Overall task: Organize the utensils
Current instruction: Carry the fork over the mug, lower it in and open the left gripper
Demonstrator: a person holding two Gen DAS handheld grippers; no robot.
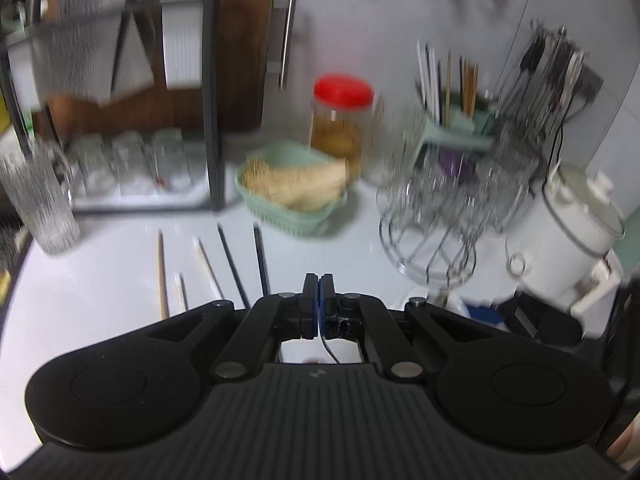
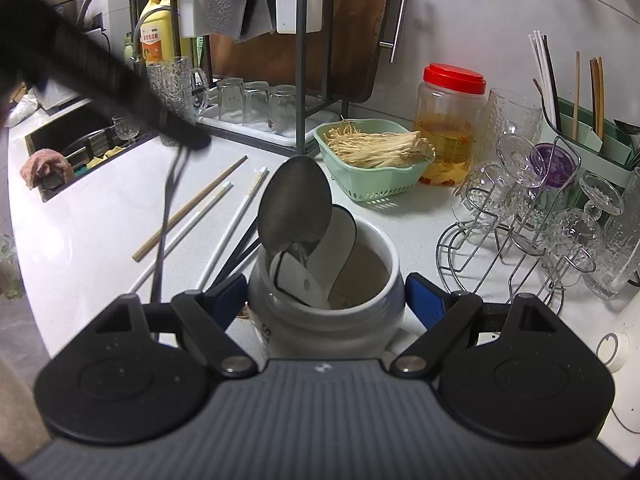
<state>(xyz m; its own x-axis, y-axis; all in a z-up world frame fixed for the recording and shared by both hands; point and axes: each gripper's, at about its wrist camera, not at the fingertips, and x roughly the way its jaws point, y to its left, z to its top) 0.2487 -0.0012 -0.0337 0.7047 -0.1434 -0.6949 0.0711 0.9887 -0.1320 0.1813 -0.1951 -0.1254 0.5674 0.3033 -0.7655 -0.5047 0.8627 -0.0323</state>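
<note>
we see a red-lidded clear plastic jar [image 2: 448, 120] beside a pale green basket [image 2: 372, 184] of enoki mushrooms [image 2: 380, 146] on the white desk [image 2: 100, 208].

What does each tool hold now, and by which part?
The left tool pinches a thin dark utensil near its upper end; its kind is unclear. The right tool clasps the white jar by its two sides.

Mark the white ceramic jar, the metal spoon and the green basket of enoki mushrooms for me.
white ceramic jar [image 2: 376, 240], right wrist view, on its far rim.
metal spoon [image 2: 294, 204], right wrist view, middle of its bowl.
green basket [image 2: 384, 186], right wrist view, on its slotted front wall.
</note>
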